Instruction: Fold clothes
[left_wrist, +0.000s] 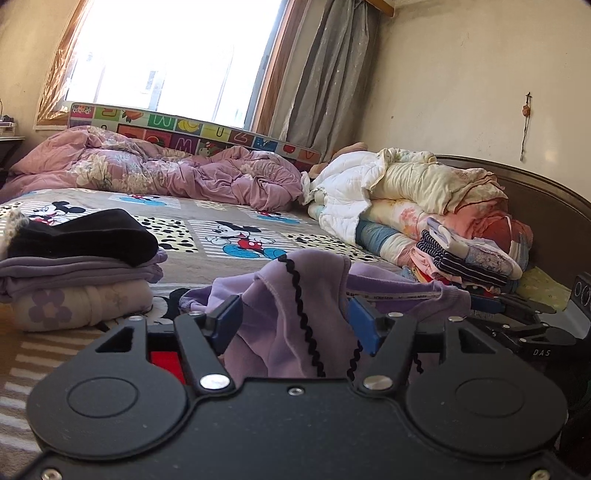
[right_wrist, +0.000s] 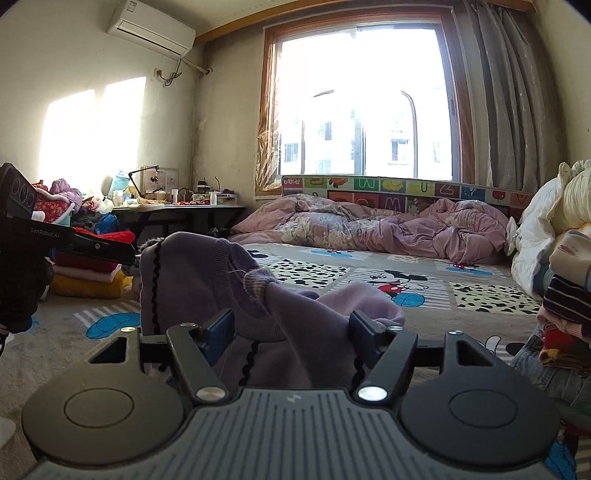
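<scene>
The lilac knit garment with black wavy trim (left_wrist: 295, 314) lies crumpled on the cartoon-print bedsheet (left_wrist: 207, 221), bunched up between both tools; its bulk runs roughly crosswise from one to the other, with a ribbed cuff (right_wrist: 258, 282) poking up just ahead of the right one. The left hand-held gripper (left_wrist: 295, 321) stands wide with cloth heaped between its blue pads; the right hand-held gripper (right_wrist: 291, 328) is likewise spread wide over the fabric, clamping nothing I can tell. Both sit equally near. A folded stack of clothes (left_wrist: 81, 273) lies to the left, piled quilts (left_wrist: 424, 199) to the right; open sheet stretches ahead toward the rumpled pink duvet (right_wrist: 369, 229).
</scene>
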